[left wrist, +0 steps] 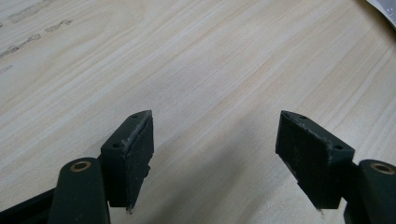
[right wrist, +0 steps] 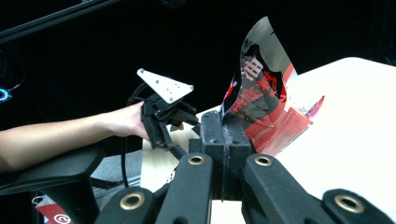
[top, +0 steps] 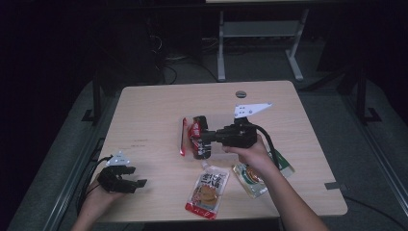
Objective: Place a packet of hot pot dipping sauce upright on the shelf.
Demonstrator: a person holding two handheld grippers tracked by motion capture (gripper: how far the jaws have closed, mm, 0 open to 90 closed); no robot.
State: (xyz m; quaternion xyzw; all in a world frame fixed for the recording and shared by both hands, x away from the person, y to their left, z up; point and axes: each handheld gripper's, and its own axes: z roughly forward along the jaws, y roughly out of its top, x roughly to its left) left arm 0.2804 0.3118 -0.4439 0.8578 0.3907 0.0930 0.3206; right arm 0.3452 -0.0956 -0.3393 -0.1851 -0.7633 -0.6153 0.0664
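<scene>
Nearest the person, the left gripper (top: pixel 126 181) rests by the table's (top: pixel 154 106) near-left edge, its jaws apart with nothing between them. Two sauce pouches (top: pixel 208 189) lie flat just ahead of the front edge. Farther in, the right gripper (top: pixel 208 136) has its jaws clamped on the bottom edge of a red-and-black foil packet (right wrist: pixel 261 98), held just above mid-table. That thin, glossy film could slide out of so narrow a pinch, or crumple.

table (top: pixel 159 103) — pale wood | on it: red-white pouch (top: pixel 208 191) — green-white pouch (top: pixel 255 177)
</scene>
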